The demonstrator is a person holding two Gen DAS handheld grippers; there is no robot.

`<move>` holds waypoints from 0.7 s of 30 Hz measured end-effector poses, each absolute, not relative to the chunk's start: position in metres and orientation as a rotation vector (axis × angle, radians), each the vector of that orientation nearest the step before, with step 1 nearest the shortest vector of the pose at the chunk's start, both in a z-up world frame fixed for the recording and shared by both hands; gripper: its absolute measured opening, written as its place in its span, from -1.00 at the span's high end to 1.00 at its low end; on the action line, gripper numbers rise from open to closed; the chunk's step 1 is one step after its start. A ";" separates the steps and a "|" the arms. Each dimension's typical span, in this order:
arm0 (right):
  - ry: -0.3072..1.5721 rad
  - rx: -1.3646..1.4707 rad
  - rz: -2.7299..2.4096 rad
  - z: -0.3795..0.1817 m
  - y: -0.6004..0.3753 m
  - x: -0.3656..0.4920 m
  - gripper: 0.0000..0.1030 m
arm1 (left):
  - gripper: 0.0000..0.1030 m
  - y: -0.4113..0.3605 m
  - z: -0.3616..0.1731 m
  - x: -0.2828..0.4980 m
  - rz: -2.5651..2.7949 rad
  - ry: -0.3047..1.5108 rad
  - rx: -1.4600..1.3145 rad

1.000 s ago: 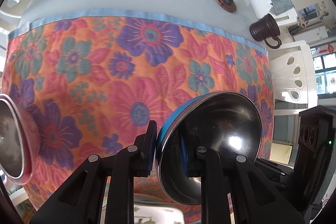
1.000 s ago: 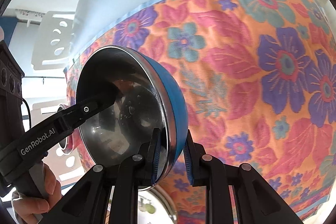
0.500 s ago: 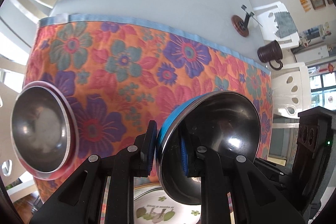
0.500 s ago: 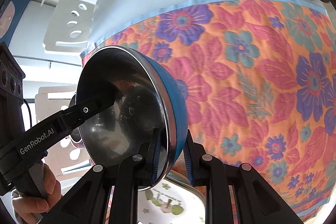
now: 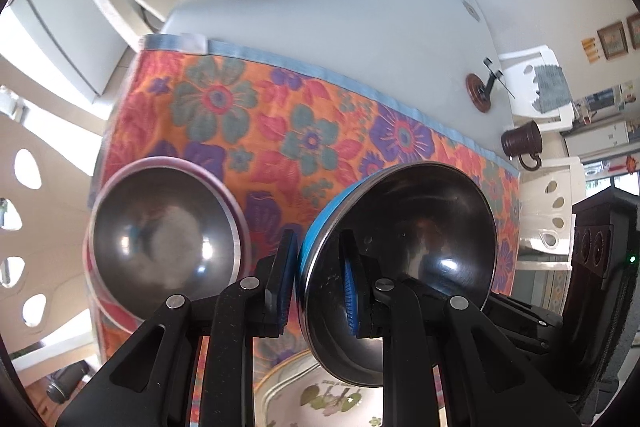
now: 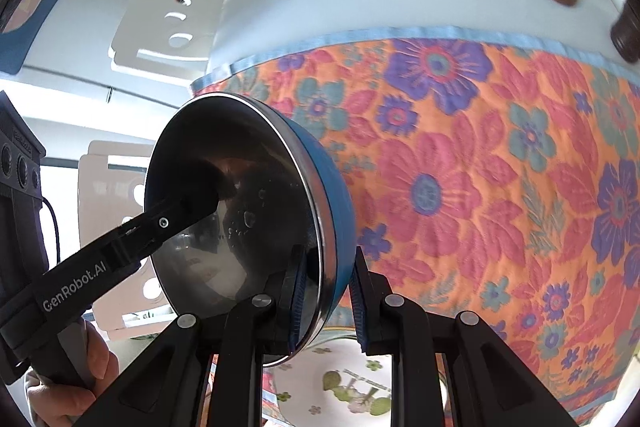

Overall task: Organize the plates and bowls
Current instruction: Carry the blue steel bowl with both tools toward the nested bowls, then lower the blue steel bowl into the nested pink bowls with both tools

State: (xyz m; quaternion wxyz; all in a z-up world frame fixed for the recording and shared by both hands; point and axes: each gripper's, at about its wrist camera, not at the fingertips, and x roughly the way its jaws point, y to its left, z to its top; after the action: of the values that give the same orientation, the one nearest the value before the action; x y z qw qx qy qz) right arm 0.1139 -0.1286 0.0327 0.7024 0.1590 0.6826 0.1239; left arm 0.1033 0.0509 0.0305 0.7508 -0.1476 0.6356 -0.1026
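Both grippers pinch one blue-sided steel bowl by its rim — the left gripper with one blue pad inside the bowl and one on its outer wall, the right gripper clamped the same way at the opposite edge. The bowl hangs tilted on edge above a flower-printed plate on the orange floral tablecloth. To the left sits a second steel bowl, pink-rimmed, upright on the cloth near the table's edge. Beyond the cloth's blue hem, on the bare grey tabletop — a brown mug and a small round-based stand. A person's hand grips the left gripper's handle.
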 end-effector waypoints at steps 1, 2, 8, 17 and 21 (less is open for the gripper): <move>1.519 0.347 0.278 0.034 -0.124 0.115 0.62 | 0.66 0.057 0.031 0.103 -0.219 1.386 -0.330; 1.519 0.338 0.282 0.035 -0.118 0.116 0.62 | 0.67 0.062 0.031 0.103 -0.215 1.384 -0.337; 1.520 0.295 0.316 0.040 -0.086 0.124 0.62 | 0.67 0.096 0.033 0.103 -0.180 1.373 -0.364; 1.528 0.236 0.367 0.039 -0.035 0.137 0.62 | 0.66 0.146 0.029 0.102 -0.133 1.361 -0.410; 1.543 0.203 0.385 0.035 -0.011 0.138 0.62 | 0.66 0.167 0.025 0.102 -0.113 1.361 -0.432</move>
State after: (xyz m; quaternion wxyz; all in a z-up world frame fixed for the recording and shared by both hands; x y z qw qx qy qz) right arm 0.1382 -0.0109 0.0346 0.6956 0.0910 0.6913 0.1727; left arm 0.1023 0.1674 0.0252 0.7543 -0.1979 0.6239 -0.0519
